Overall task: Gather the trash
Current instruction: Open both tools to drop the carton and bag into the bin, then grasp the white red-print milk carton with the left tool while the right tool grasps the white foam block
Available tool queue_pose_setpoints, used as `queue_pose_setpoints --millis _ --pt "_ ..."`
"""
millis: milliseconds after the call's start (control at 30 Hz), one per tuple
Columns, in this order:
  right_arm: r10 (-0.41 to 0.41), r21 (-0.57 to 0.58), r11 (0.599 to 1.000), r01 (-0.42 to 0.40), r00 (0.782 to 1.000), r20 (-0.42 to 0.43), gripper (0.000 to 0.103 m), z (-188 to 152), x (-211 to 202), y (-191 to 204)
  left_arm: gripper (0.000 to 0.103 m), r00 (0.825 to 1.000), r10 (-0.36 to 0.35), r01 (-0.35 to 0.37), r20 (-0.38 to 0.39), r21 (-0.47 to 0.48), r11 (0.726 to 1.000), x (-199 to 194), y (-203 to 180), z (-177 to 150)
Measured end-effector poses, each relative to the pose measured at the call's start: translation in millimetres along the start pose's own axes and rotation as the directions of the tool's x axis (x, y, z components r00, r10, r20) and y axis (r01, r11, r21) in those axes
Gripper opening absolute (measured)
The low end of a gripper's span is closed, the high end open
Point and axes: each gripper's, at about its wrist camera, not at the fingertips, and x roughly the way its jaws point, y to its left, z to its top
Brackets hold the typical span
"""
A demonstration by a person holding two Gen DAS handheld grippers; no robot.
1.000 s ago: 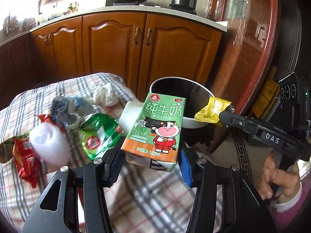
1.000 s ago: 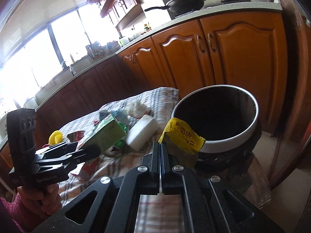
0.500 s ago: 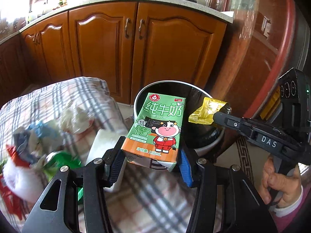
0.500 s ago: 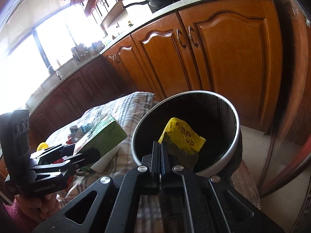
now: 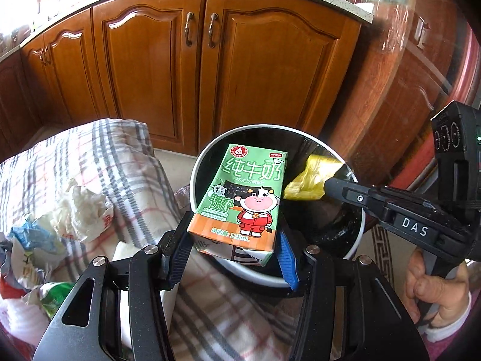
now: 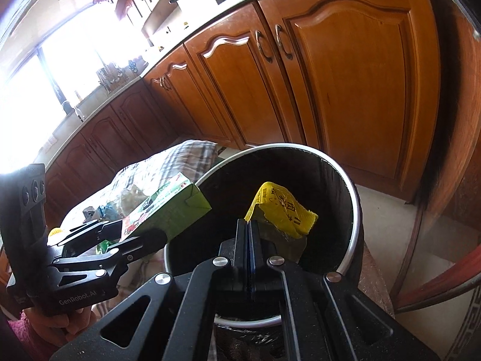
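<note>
One milk carton [image 5: 245,198], one yellow wrapper [image 6: 281,210], one bin [image 6: 351,210].

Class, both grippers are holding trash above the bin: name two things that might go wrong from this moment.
1. The milk carton sits tilted in the left gripper, partly over the bin's rim; dropped now, it may hit the rim and fall outside.
2. The right gripper, whose jaws have just been opening, pinches only an edge of the yellow wrapper, with the wrapper between them; it could cling to a pad or flutter off.
</note>
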Motion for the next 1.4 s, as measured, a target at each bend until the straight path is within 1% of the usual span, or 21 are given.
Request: queue_pose_setpoints --millis 67,133,167,200,233,267,300,400,433,467,500,567,633,700,833,967,1167,1400 --pt "0.008 0.017 1.000 -0.008 1.000 -0.009 0.007 2.3 3.2 -5.2 0.051 1.000 0.003 -0.003 -0.004 0.002 1.000 3.0 -2.4 2.7" --pt "0.005 0.034 0.999 -0.004 1.000 -0.016 0.008 3.4 4.4 -10.2 0.056 1.000 -0.005 0.005 -0.008 0.004 1.000 4.3 -4.0 3.9" --pt "0.002 0.040 0.999 -0.002 1.000 -0.016 0.010 3.7 4.2 -10.8 0.062 1.000 -0.003 0.003 -0.007 0.003 1.000 2.9 -2.9 2.7" --pt "0.002 0.047 0.999 -0.002 1.000 -0.012 0.014 3.8 2.1 -12.3 0.065 1.000 0.000 0.000 -0.002 0.003 1.000 0.9 -2.9 2.5" --pt "0.003 0.051 0.999 -0.003 1.000 -0.007 0.018 4.6 0.6 -12.7 0.065 1.000 -0.003 0.003 0.003 0.003 1.000 -2.4 -2.7 1.5" --pt "0.004 0.053 0.999 -0.004 1.000 -0.001 0.031 4.8 -1.5 -13.1 0.067 1.000 -0.005 0.005 0.009 0.000 1.000 -6.0 -2.4 -0.1" --pt "0.006 0.054 0.999 -0.006 1.000 0.008 0.048 4.1 -4.4 -12.0 0.070 1.000 -0.006 0.006 0.014 -0.003 1.000 -9.5 -1.5 -2.4" --pt "0.004 0.049 0.999 -0.005 0.999 0.036 0.068 -1.5 -14.8 -5.4 0.075 1.000 -0.008 0.009 0.024 -0.014 1.000 -24.3 2.7 -12.5" --pt "0.006 0.049 0.999 -0.008 0.999 0.041 0.073 -3.3 -17.3 -3.7 0.075 1.000 -0.005 0.005 0.027 -0.016 1.000 -28.8 3.6 -15.6" --pt "0.009 0.050 0.999 -0.011 0.999 0.048 0.081 -6.3 -20.5 -0.3 0.075 0.999 -0.003 0.004 0.034 -0.020 1.000 -35.2 5.7 -20.6" --pt "0.010 0.050 0.999 -0.013 0.998 0.056 0.086 -7.5 -22.9 3.0 0.076 0.999 -0.002 0.003 0.038 -0.025 1.000 -40.1 7.9 -24.3" --pt "0.006 0.038 0.999 -0.009 0.997 0.076 0.091 -12.9 -29.4 13.9 0.076 0.999 0.001 0.001 0.047 -0.041 0.999 -52.8 13.6 -35.4" --pt "0.010 0.025 1.000 -0.012 0.996 0.093 0.092 -18.4 -35.5 25.0 0.077 0.998 0.011 -0.008 0.060 -0.054 0.998 -66.3 19.8 -46.9" --pt "0.016 0.019 1.000 -0.018 0.994 0.104 0.095 -24.2 -40.2 36.0 0.077 0.997 0.021 -0.016 0.069 -0.067 0.998 -78.5 26.1 -56.5" --pt "0.031 0.021 0.999 -0.033 0.992 0.118 0.096 -37.0 -45.6 58.4 0.077 0.995 0.044 -0.036 0.086 -0.101 0.994 -103.1 42.6 -76.0" --pt "0.053 0.029 0.998 -0.056 0.992 0.113 0.096 -48.2 -45.3 76.8 0.078 0.993 0.069 -0.056 0.096 -0.141 0.988 -124.1 61.2 -93.9" --pt "0.077 0.026 0.997 -0.079 0.993 0.088 0.096 -63.8 -37.6 102.1 0.078 0.985 0.132 -0.109 0.109 -0.198 0.974 -152.7 89.1 -123.7" --pt "0.107 0.005 0.994 -0.108 0.993 0.050 0.096 -78.6 -22.8 131.8 0.080 0.981 0.171 -0.141 0.094 -0.268 0.953 -169.2 118.7 -149.3"
